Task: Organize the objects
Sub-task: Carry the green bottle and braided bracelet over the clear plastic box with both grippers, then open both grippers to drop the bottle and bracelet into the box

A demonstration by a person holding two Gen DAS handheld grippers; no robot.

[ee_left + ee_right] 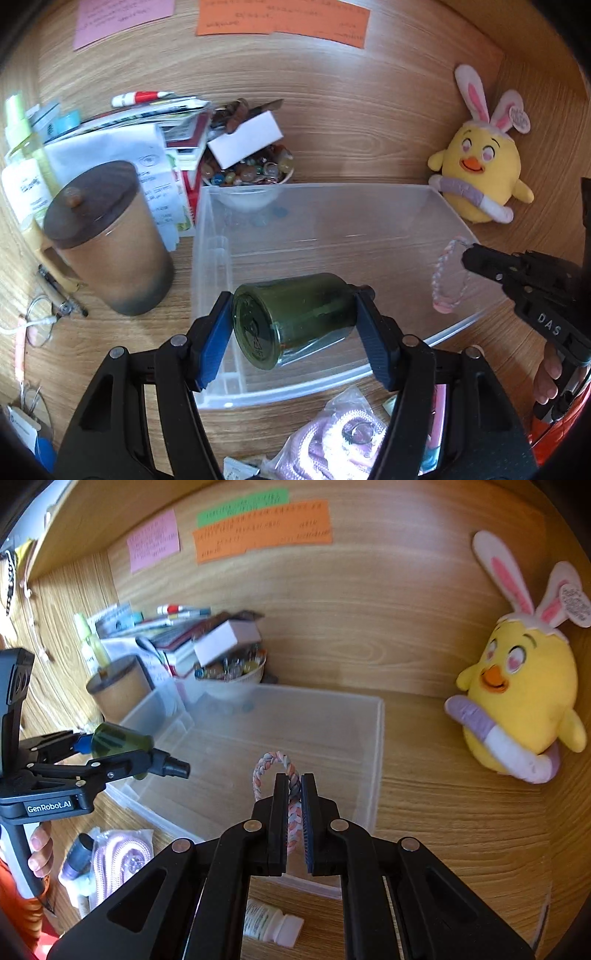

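Both of your grippers are loaded, held over the clear bin (325, 206).

Your left gripper (293, 325) has its jaws clamped on the green bottle (291, 317), lying sideways above the bin's near left part. Your right gripper (294, 801) has its jaws pressed together on the braided loop (273, 768) (pink and white, seemingly cord) over the bin's near right side. On the counter (369, 122), a yellow chick plush (524, 694) sits far right.
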